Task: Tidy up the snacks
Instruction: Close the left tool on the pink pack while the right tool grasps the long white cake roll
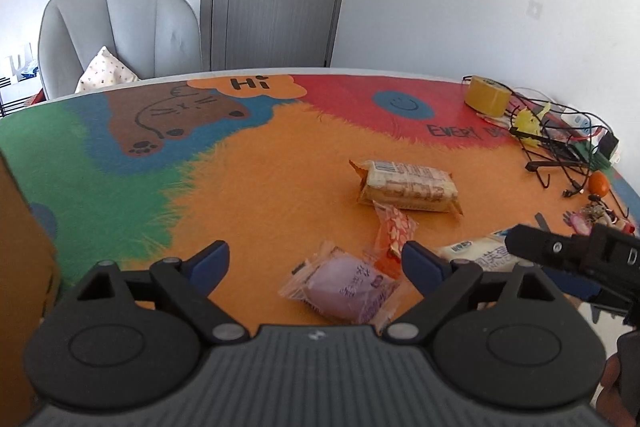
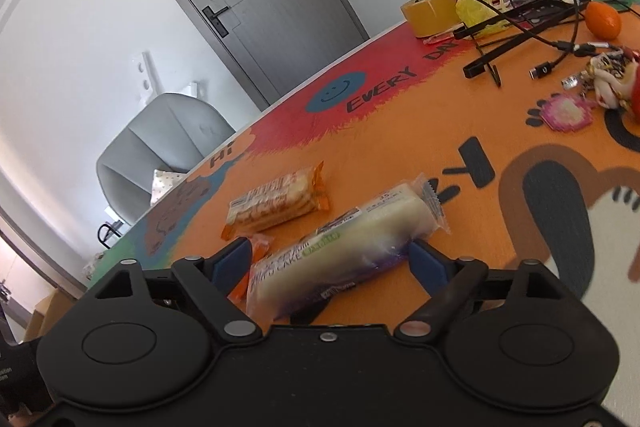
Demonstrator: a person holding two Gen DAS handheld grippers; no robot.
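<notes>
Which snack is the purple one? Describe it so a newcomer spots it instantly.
Start from the colourful cartoon table mat, on its large orange patch nearest the left gripper. Just ahead of the open jaws lies a clear plastic packet holding a rounded lilac bun. Its neighbours are a beige biscuit pack, a small orange-patterned sachet and a white cake bar.

Biscuit pack [image 1: 408, 187] farthest on table [image 1: 260, 187]; small sachet [image 1: 394, 229] before it; bun packet [image 1: 348, 285] nearest.

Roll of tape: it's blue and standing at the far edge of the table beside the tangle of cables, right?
Not quite: the roll of tape is yellow, not blue, as the left wrist view shows. It does stand at the far edge of the table beside the tangle of cables.
</notes>
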